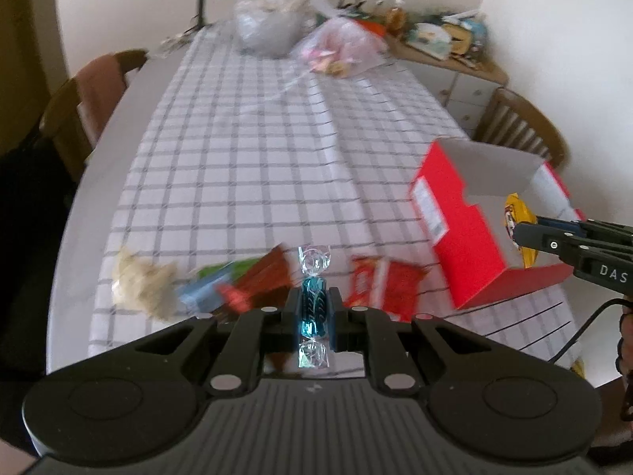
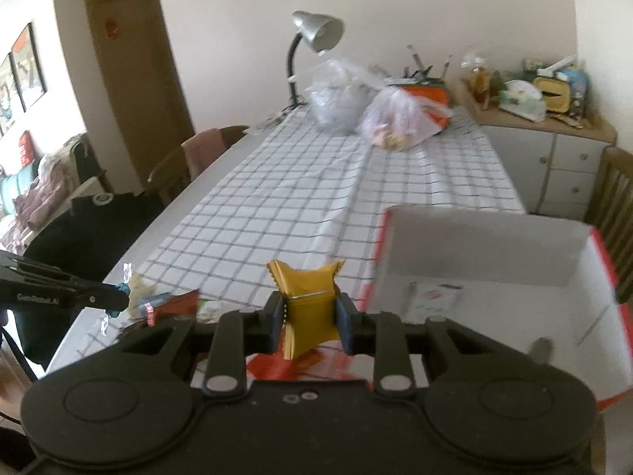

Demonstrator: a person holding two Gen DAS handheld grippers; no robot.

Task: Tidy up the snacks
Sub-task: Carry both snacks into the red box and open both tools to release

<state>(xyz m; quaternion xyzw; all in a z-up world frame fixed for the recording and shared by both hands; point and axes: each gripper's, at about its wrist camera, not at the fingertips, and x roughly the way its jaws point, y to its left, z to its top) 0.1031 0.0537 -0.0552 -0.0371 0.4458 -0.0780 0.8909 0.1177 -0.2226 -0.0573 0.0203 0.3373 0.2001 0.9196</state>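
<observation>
My left gripper (image 1: 313,306) is shut on a blue foil-wrapped candy (image 1: 312,308) and holds it above a pile of snack packets (image 1: 253,285) at the table's near edge. My right gripper (image 2: 308,314) is shut on a yellow snack packet (image 2: 306,308) and holds it by the near left rim of an open red box (image 2: 494,277) with a white inside. In the left wrist view the red box (image 1: 467,229) stands at the right, and the right gripper (image 1: 518,233) holds the yellow packet (image 1: 516,213) over it.
A red packet (image 1: 379,285) and a pale wrapped snack (image 1: 138,281) lie on the checked tablecloth (image 1: 253,150). Two plastic bags (image 2: 372,111) and a desk lamp (image 2: 312,39) stand at the far end. Wooden chairs (image 2: 613,202) flank the table; a cluttered cabinet (image 2: 546,134) is far right.
</observation>
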